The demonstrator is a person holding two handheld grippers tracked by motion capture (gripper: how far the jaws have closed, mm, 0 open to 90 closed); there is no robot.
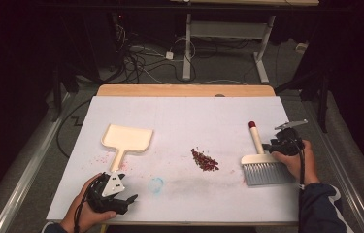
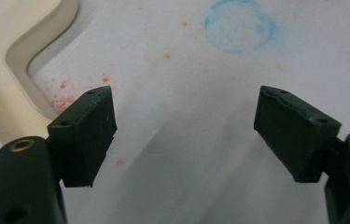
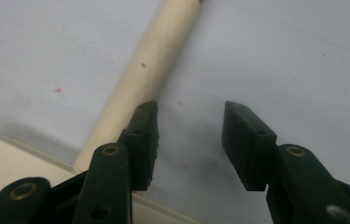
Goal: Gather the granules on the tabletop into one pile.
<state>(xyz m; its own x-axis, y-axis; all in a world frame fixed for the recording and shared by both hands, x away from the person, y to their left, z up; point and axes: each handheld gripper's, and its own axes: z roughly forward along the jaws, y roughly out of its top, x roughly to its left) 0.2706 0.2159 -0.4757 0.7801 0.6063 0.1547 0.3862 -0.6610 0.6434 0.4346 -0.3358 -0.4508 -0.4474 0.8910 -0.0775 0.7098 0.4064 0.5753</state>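
Left gripper (image 1: 130,199) sits nearest, at the desk's (image 1: 179,104) near-left corner, held low in the person's left hand (image 1: 80,213). Its jaws stand wide apart w/ nothing between them; in the left gripper view (image 2: 184,135) just bare white desk surface shows in the gap. Cream dustpan (image 1: 127,138) lies flat just beyond it toward the left edge, handle pointing back at the near edge; the handle's curve shows beside one jaw in the left gripper view (image 2: 21,60). Faint blue ring stain (image 1: 156,184) marks the surface just right of the left gripper, also seen ahead of the jaws (image 2: 239,25).

Small pile of dark red crumbs (image 1: 204,160) lies approx. mid-desk, between dustpan and brush, apart from both.

Brush (image 1: 262,162) lies flat near the right edge, grey bristles toward the near edge, cream handle w/ red tip pointing to the far edge. Right gripper (image 1: 268,145) is in the right hand (image 1: 296,160), right beside the handle. Right gripper view: jaws partly apart, nothing gripped; handle (image 3: 149,79) lies just outside one jaw, can't tell if it touches.
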